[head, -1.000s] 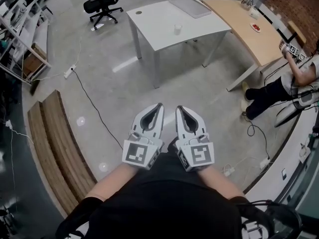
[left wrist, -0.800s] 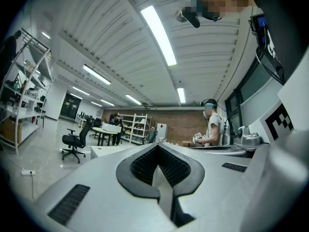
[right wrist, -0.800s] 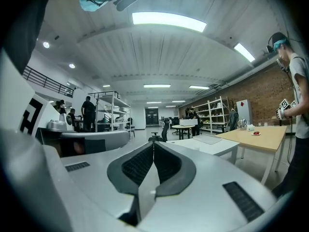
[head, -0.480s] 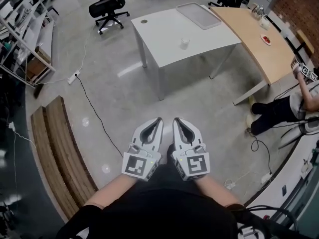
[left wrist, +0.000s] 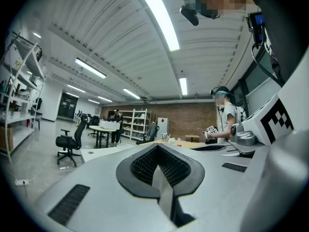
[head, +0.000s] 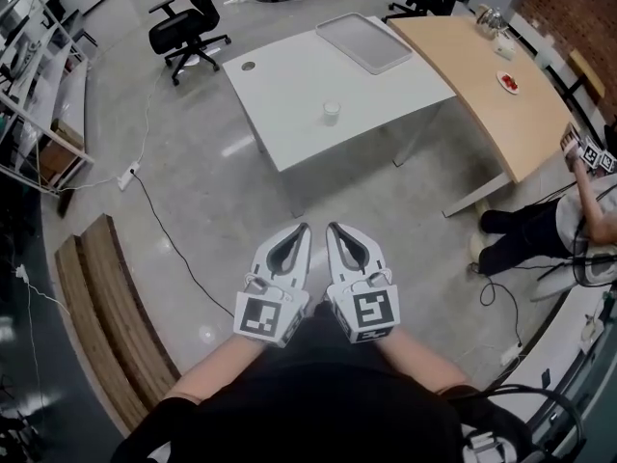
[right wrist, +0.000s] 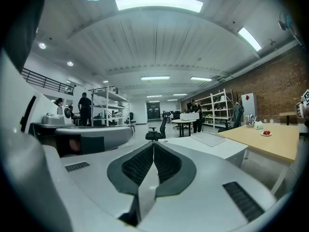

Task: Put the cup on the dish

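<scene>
Well ahead on the white worktop (head: 289,75) stood the cup (head: 331,112), small and upright, apart from the grey tray (head: 364,41) at the far edge. Both the left claw (head: 300,230) and the right claw (head: 334,229) were pressed together and empty, close to the person's body. A claw arriving unopened would likely knock the light cup over. The small plate (head: 508,83) on the neighbouring wooden worktop (head: 482,56) might confuse which dish was meant.
</scene>
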Motion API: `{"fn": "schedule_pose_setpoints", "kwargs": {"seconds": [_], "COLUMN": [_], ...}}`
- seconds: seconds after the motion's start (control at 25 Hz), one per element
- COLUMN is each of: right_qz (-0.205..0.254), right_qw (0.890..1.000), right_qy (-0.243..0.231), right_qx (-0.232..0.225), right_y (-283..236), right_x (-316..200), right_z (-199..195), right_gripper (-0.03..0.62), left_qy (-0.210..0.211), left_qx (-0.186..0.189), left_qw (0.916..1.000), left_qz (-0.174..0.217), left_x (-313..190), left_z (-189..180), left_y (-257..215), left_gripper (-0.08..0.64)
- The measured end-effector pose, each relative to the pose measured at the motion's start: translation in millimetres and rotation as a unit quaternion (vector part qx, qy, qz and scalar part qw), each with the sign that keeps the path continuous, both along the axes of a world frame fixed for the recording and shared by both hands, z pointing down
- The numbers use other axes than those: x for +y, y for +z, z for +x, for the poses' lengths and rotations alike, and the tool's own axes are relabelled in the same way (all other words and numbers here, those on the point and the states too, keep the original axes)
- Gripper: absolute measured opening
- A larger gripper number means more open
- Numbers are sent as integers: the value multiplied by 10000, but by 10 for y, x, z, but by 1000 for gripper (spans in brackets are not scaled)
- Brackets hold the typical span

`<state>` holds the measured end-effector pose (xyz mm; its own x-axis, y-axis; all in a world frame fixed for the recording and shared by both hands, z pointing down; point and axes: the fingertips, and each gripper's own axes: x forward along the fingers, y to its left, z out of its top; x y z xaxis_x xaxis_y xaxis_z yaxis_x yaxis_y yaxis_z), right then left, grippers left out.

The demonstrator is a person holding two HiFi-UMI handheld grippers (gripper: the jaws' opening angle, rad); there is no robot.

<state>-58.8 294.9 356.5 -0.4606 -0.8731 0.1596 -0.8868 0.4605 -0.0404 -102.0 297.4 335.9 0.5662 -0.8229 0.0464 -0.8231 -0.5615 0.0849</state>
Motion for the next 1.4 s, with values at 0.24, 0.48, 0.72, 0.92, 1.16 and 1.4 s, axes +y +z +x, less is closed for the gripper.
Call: {"fn": "schedule_pose_setpoints", "kwargs": {"seconds": [0.24, 0.48, 0.72, 0.92, 1.16, 1.4], "right_qz": [-20, -50, -120, -140, -186, -336], "right_qw": [10000, 9999, 9998, 9997, 9993, 9987], "right_qy": [-93, -42, 18, 148, 310, 372], "right_qx": [-31, -110, -177, -101, -49, 30], "right_y": [26, 36, 117, 181, 203, 384], "right_x": [-409, -590, -696, -819, -1085, -1424], "right_z": [367, 620, 732, 810, 917, 905], "right_gripper": [14, 14, 14, 14, 14, 14], "left_qy": [-85, -213, -193, -113, -70, -62], "left_qx": [183, 53, 6, 107, 170, 249], "left_qw": [9997, 9995, 9998, 9998, 9998, 9995], "left_qz": [167, 223, 84, 103, -20, -167], "left_x": [-413, -601, -718, -881, -1240, -1658], "left_z": [362, 496, 572, 599, 671, 619], "left_y": [-68, -93, 5, 77, 176, 354], "left_gripper": [0, 0, 0, 0, 0, 0]}}
